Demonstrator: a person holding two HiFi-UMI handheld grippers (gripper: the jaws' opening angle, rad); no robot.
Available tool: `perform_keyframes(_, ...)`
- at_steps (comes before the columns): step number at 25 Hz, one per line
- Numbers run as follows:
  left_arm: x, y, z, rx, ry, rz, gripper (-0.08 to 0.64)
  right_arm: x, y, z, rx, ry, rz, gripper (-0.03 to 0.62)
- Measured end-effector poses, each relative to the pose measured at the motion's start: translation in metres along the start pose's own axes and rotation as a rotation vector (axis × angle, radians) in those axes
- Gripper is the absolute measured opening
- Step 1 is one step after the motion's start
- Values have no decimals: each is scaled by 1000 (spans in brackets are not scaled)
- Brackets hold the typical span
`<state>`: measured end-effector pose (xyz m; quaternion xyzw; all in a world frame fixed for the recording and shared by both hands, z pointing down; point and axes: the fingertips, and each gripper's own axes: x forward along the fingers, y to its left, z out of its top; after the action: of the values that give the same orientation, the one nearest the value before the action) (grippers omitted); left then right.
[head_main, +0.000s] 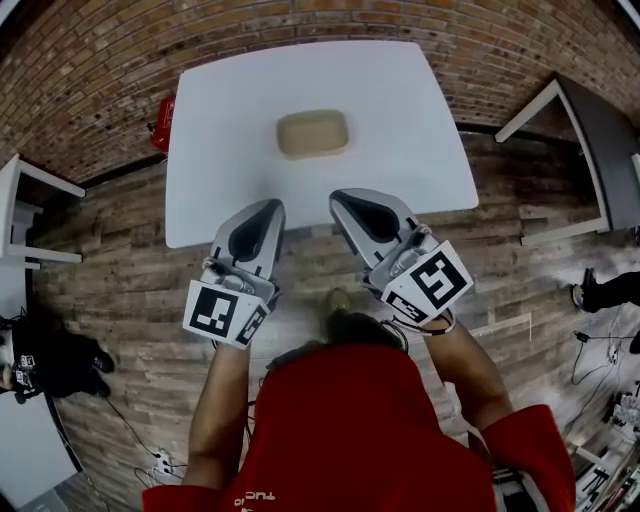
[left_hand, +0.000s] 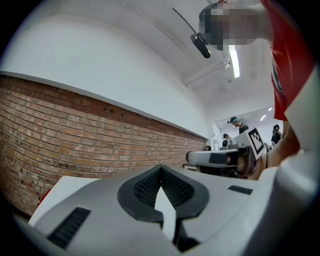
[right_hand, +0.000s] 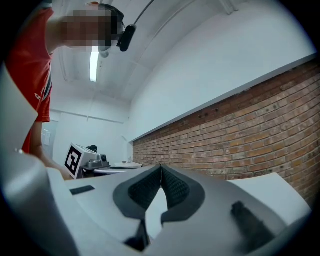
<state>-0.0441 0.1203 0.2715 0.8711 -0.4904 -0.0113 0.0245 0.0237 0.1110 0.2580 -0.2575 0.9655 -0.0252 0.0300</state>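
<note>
Brick wall (head_main: 90, 80) backs the far side of the room, and a wood plank floor (head_main: 120, 270) lies under a white table (head_main: 220, 150). Toward the far middle of the table sits a shallow tan dish (head_main: 313, 134) with rounded corners. Its hollow shows only its own plain bottom. I hold my left claw (head_main: 271, 205) over the table's near edge, clenched tip to tip and gripping nothing. My right claw (head_main: 341, 196) is just beside it to the right, clenched the same way on nothing, its tip over the same near edge. Both point toward the dish, which lies well apart from them, farther in. A red thing (head_main: 163, 123) shows beside the table's far left edge.
</note>
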Motion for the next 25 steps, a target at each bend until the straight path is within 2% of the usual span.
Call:
perform_keyframes(13,83,50,-14,16,46,71,12,47,-83,-22,-38,46,39,31)
perform_keyframes(25,122,106,-32,36,74,18,12,103,-124,-38,-58,79,-5,31)
